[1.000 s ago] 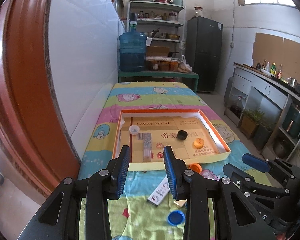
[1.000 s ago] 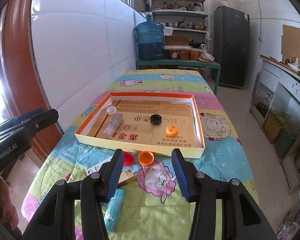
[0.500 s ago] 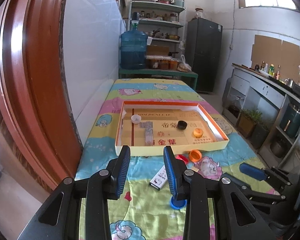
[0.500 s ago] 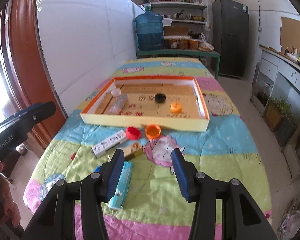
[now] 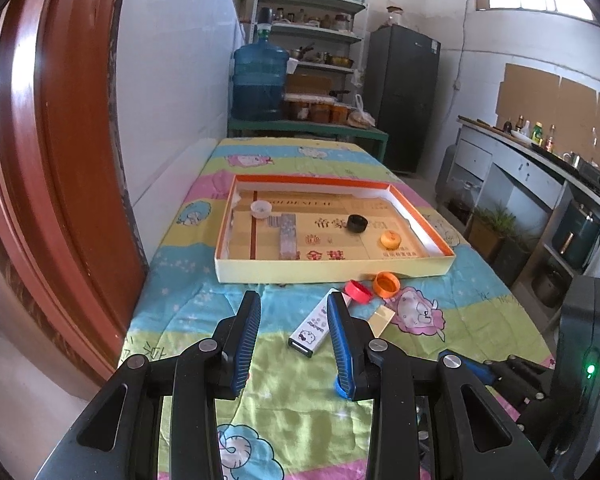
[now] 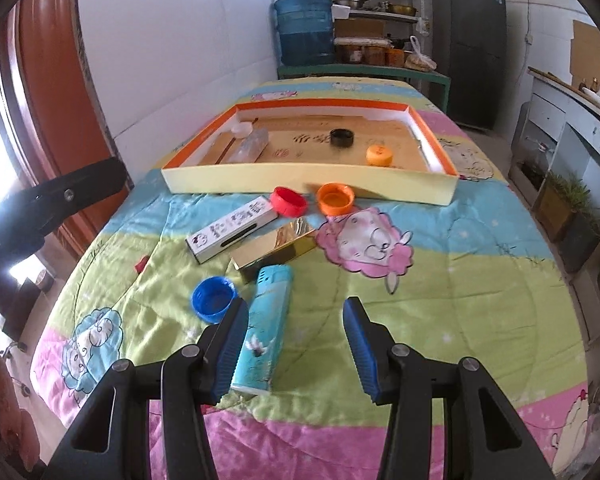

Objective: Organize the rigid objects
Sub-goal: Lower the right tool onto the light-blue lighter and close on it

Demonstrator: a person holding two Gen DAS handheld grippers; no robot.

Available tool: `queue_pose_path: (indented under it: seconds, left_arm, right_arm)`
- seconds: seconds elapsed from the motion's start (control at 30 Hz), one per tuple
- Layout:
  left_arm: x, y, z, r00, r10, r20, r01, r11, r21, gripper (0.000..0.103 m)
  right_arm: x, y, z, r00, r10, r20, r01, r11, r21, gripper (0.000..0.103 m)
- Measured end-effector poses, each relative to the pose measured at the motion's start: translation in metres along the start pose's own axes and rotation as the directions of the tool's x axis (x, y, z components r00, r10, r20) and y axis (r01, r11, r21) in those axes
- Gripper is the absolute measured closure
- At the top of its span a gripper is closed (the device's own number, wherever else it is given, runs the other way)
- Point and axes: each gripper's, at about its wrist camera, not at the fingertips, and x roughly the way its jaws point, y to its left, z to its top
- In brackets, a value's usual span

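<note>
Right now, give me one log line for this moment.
left gripper: open, empty | right gripper: open, empty | tray: four items in | caps, boxes: loose on cloth

caps [image 6: 213,299]: 6 (three boxed) | boxes [image 6: 233,228]: 4 | tray [image 6: 308,189]: 1

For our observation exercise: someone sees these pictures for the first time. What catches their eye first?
Probably the shallow orange-rimmed box in the middle of the bright cartoon bedspread, with a few caps inside. Next, the clutter in front of it: a gold box, a turquoise box and a blue cap, with both open tongs empty.
</note>
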Motion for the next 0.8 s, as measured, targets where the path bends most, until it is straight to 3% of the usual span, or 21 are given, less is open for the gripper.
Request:
queue_pose_path:
  seconds: [0.37, 0.47, 0.57, 0.7, 0.8]
  left_arm:
    - [0.013, 0.009, -0.004, 1.000, -0.008, -0.029, 0.007, 1.000, -0.024, 0.068]
    - [0.020, 0.009, -0.004, 0.999, -0.028, -0.043, 0.028, 1.000, -0.010, 0.068]
    - [0.031, 0.006, -0.002, 0.996, -0.063, -0.064, 0.065, 0.997, 0.037, 0.068]
    - [0.054, -0.001, 0.006, 0.970, -0.197, -0.145, 0.217, 0.966, 0.140, 0.068]
    - [0.071, -0.010, 0.008, 0.962, -0.196, -0.189, 0.242, 0.933, 0.267, 0.067]
  right_arm:
    - [0.018, 0.013, -0.005, 0.999, -0.035, -0.028, 0.034, 0.999, -0.037, 0.054]
    - [0.019, 0.017, -0.006, 0.999, -0.046, -0.015, 0.046, 0.997, -0.058, 0.063]
    - [0.019, 0.020, -0.006, 0.999, -0.051, -0.002, 0.051, 0.995, -0.084, 0.079]
    - [0.018, 0.023, -0.008, 0.998, -0.065, 0.015, 0.066, 0.990, -0.121, 0.080]
    - [0.014, 0.019, -0.011, 0.999, -0.045, 0.020, 0.047, 0.992, -0.118, 0.080]
